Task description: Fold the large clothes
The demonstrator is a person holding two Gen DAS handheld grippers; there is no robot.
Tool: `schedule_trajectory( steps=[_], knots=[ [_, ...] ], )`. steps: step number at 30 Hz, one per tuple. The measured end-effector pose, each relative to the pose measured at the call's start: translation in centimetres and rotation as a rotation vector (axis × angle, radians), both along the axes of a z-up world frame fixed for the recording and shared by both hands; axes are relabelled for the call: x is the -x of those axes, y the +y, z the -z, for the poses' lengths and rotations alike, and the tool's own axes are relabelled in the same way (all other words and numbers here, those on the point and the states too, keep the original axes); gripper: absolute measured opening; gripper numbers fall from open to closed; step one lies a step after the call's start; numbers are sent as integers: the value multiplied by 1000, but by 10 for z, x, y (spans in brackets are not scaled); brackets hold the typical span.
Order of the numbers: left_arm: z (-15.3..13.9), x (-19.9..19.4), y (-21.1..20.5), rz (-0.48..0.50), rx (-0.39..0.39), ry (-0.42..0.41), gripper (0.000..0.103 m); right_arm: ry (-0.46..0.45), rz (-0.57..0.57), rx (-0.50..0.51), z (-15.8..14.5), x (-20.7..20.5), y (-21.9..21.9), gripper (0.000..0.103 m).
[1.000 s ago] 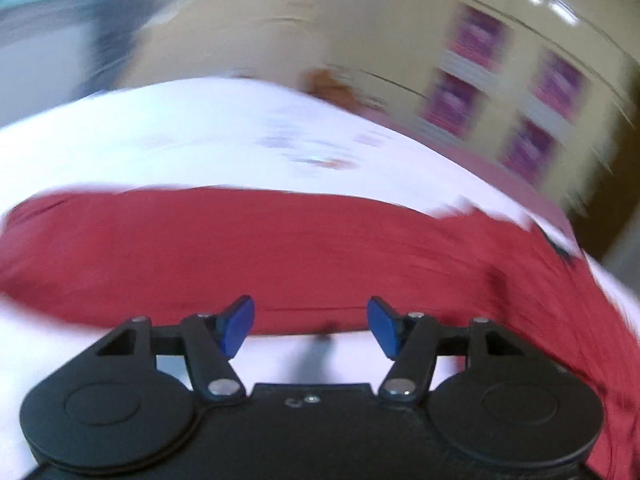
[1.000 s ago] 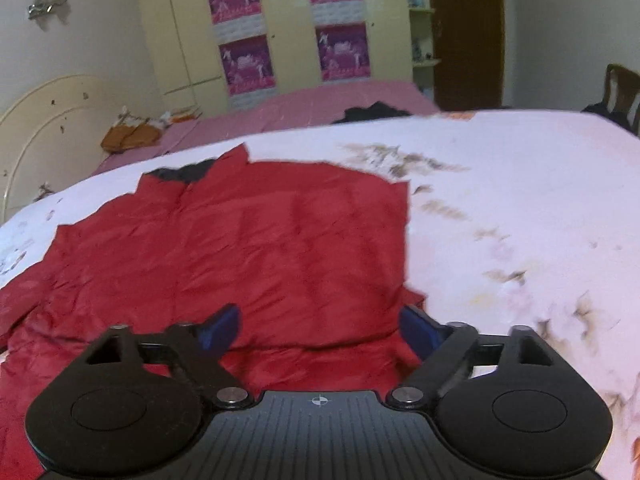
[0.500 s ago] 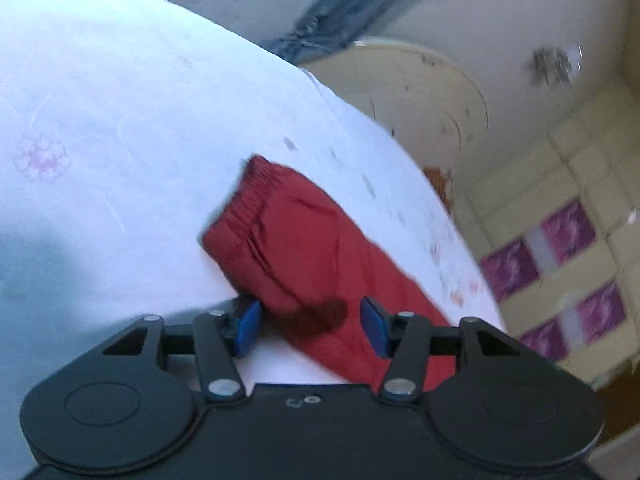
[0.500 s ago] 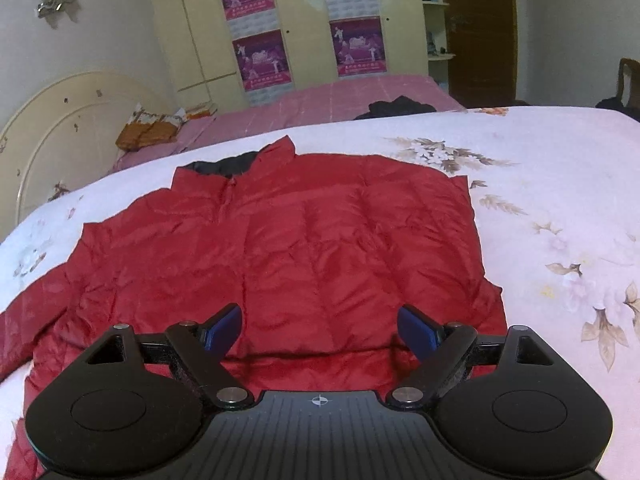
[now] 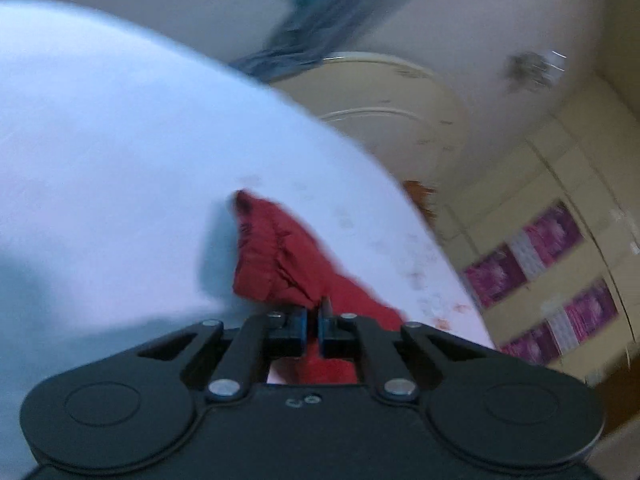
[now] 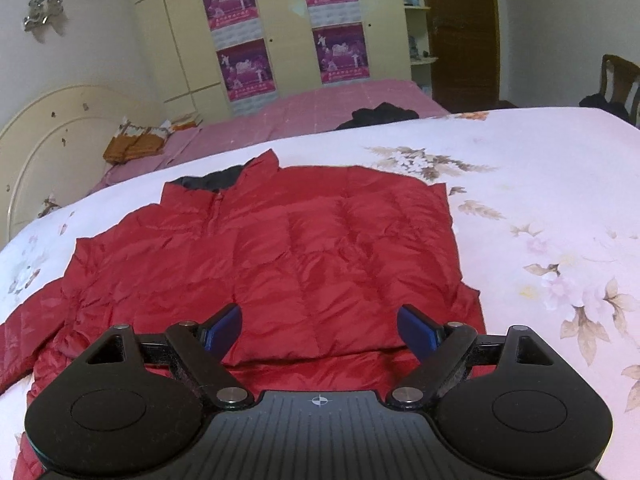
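Left wrist view: left gripper, just closed on the red quilted jacket's sleeve, sleeve running up-frame; right gripper gapes empty.

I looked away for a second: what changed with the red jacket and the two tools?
The left tool swung along the red jacket to its sleeve cuff and closed, pinching the sleeve. The right tool stayed open above the jacket's hem; the jacket body stayed flat on the bed.
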State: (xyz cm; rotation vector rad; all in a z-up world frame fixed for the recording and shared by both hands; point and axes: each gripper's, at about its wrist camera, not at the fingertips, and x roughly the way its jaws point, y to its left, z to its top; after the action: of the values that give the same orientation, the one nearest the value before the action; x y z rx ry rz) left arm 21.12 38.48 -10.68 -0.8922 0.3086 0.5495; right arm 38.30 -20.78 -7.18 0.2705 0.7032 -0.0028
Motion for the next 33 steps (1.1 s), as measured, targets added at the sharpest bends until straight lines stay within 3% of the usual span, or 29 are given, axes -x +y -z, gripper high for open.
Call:
schedule_trajectory(
  steps=[6,10,16,22,33],
  knots=[
    [-43,-69,-74,321,-209,-9,4,-7,10,-13,-1,1,-3,85],
    [-51,-115,-147,526,-277,24,4,-13,2,-36,0,-5,-9,85],
    [-35,-165,-259,789,-324,117,4,-17,-6,-100,3,-19,-20,85],
    [-28,-194,-340,962,-385,149,4,-37,-20,-116,2,-19,-39,85],
    [-14,-215,-430,1115,-411,169,4,-17,67,-175,10,-13,-104,85]
  ],
)
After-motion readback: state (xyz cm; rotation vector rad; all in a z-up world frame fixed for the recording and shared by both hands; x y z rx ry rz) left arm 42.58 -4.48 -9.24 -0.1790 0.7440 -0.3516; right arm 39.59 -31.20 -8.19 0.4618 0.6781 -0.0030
